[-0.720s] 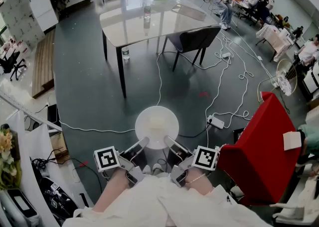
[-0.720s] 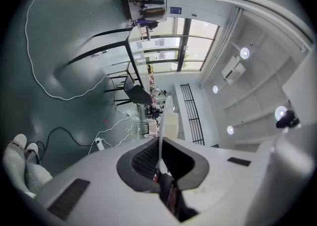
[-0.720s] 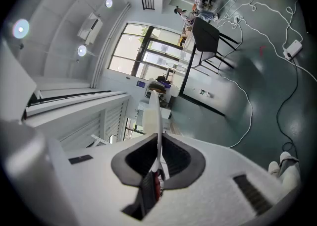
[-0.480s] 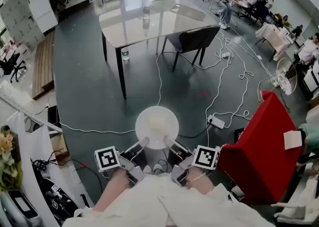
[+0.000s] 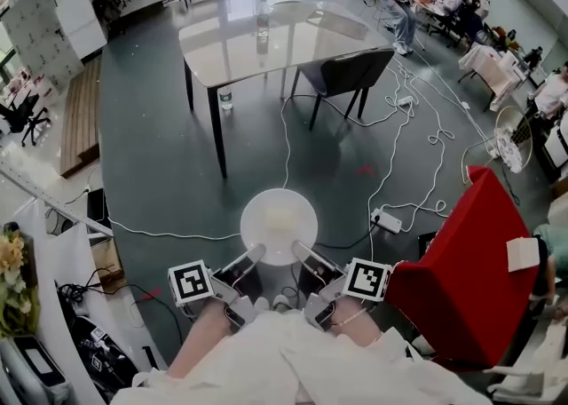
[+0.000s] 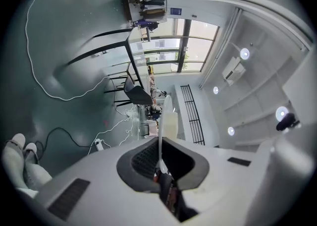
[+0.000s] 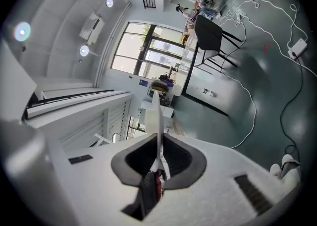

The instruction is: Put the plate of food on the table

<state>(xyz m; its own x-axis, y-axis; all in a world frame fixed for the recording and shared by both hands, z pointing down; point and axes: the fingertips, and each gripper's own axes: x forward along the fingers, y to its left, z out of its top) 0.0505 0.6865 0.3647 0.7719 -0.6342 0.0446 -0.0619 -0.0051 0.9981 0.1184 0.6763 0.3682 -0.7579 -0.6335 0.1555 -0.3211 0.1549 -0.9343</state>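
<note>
A round white plate (image 5: 279, 226) with pale food on it hangs level above the grey floor, held between both grippers. My left gripper (image 5: 255, 255) is shut on the plate's near-left rim, and my right gripper (image 5: 300, 251) is shut on its near-right rim. In the left gripper view the plate (image 6: 163, 121) shows edge-on, running out from the shut left gripper (image 6: 160, 166). The right gripper view shows the plate (image 7: 156, 116) the same way, clamped in the right gripper (image 7: 159, 163). The glossy table (image 5: 266, 35) stands ahead, well beyond the plate.
A clear bottle (image 5: 262, 19) stands on the table, and a black chair (image 5: 342, 70) is pushed to its right side. White cables (image 5: 390, 159) and a power strip (image 5: 387, 218) lie on the floor. A red armchair (image 5: 461, 270) stands close at right.
The plate and both grippers keep the same place in view. The table and floor have shifted very slightly, as from a small move of the head.
</note>
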